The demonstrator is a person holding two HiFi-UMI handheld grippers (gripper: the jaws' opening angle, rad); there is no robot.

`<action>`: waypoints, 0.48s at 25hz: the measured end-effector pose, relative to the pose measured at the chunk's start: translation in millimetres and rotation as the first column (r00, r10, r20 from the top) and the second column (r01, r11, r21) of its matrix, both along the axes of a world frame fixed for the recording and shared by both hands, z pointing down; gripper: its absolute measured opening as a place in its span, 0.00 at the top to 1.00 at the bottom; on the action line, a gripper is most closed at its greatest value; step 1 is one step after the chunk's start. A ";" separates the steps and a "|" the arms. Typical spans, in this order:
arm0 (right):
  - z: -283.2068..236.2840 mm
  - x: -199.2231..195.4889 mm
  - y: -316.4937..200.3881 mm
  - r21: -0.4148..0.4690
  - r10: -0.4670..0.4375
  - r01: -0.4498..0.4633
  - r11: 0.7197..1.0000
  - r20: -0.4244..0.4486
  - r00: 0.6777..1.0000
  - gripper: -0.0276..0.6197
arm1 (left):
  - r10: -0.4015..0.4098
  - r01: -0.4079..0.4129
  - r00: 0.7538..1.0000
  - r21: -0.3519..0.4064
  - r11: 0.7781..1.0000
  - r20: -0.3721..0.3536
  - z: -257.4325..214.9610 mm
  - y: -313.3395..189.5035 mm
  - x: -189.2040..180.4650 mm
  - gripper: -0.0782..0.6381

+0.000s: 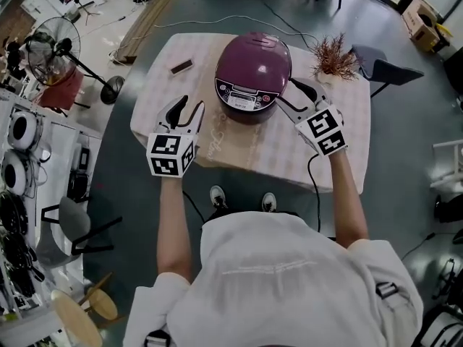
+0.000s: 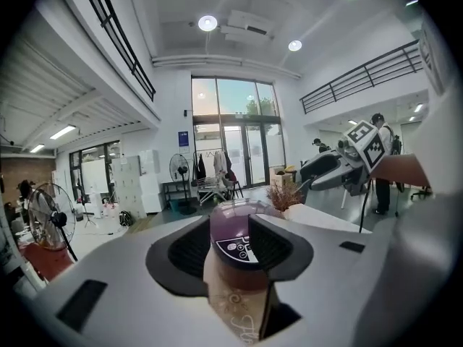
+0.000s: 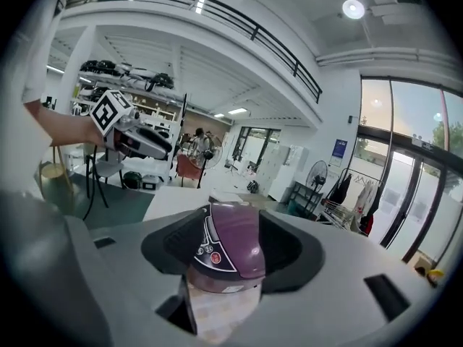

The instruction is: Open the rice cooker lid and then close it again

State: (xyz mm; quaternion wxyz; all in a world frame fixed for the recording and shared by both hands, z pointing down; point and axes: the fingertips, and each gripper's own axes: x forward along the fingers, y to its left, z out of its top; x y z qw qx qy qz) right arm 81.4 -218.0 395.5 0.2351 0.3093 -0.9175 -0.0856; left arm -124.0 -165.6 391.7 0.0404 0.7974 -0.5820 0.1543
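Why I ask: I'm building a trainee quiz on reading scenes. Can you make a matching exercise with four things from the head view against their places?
Things:
1. rice cooker
2. dried plant
3. small dark bar
4. standing fan

Places, as the head view shows them:
A. on the floor, left of the table
B. middle of the table's far half, lid shut
C. far right part of the table
D. far left part of the table

Pairs: 1-B, 2-C, 3-D, 4-A.

Rice cooker (image 1: 253, 78): purple, domed, upright. Lid (image 1: 255, 62) shut. Control panel (image 1: 246, 98) faces 6 o'clock. Stands toward 12 o'clock on table (image 1: 155, 92).
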 end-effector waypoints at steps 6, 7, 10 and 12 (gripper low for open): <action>36.6 -43.7 -17.7 -0.038 -0.036 0.031 0.999 -0.140 0.989 0.56 | 0.027 -0.028 1.000 -0.020 0.999 -0.015 18.8 -28.7 -32.0 0.64; 43.1 -50.1 -20.0 -0.049 -0.048 0.041 0.998 -0.162 0.986 0.56 | 0.029 -0.030 0.999 -0.024 0.999 -0.021 21.9 -32.7 -36.9 0.64; 58.7 -66.8 -25.4 -0.089 -0.081 0.063 0.994 -0.217 0.973 0.57 | 0.033 -0.034 0.999 -0.037 0.999 -0.041 30.4 -43.6 -49.3 0.65; 68.3 -75.3 -28.6 -0.111 -0.098 0.072 0.991 -0.247 0.964 0.58 | 0.035 -0.038 0.998 -0.049 0.998 -0.052 36.3 -48.6 -54.4 0.65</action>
